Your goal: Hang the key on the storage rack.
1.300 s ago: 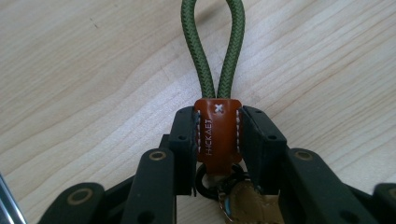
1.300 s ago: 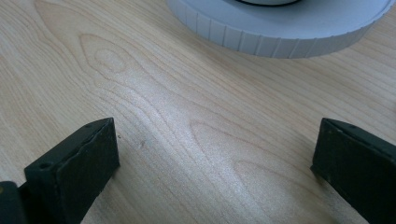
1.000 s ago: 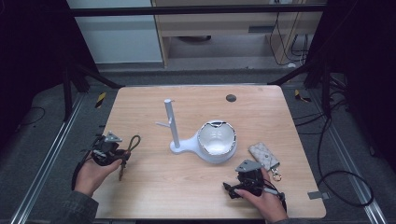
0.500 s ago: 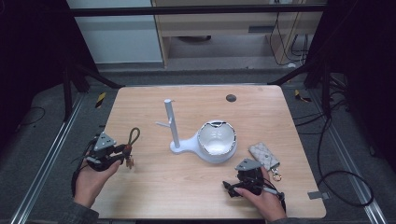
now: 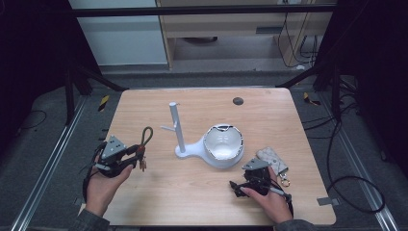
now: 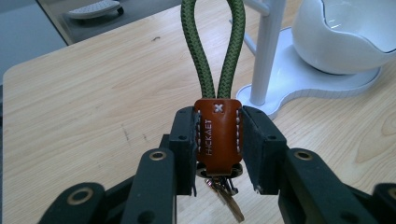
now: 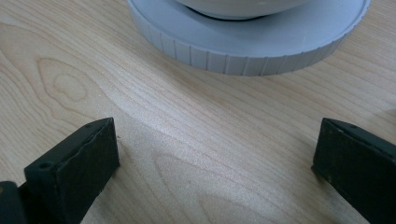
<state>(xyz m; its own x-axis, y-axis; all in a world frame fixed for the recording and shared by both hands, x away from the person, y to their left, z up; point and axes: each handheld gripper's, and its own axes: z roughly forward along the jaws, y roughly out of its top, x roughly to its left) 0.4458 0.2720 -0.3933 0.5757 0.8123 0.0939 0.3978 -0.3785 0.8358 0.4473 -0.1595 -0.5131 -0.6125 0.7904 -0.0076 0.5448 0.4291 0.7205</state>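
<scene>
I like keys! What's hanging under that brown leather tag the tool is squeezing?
Under the brown leather tag, a metal ring and a key hang down. The left tool covers the sides, so any further keys stay hidden.

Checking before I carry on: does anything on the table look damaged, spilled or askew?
Nothing stands out. The white stand is upright, its bowl looks intact, and the left gripper holds the key fob squarely.

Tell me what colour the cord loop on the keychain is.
The cord loop is olive green, clearest in the left gripper view.
</scene>
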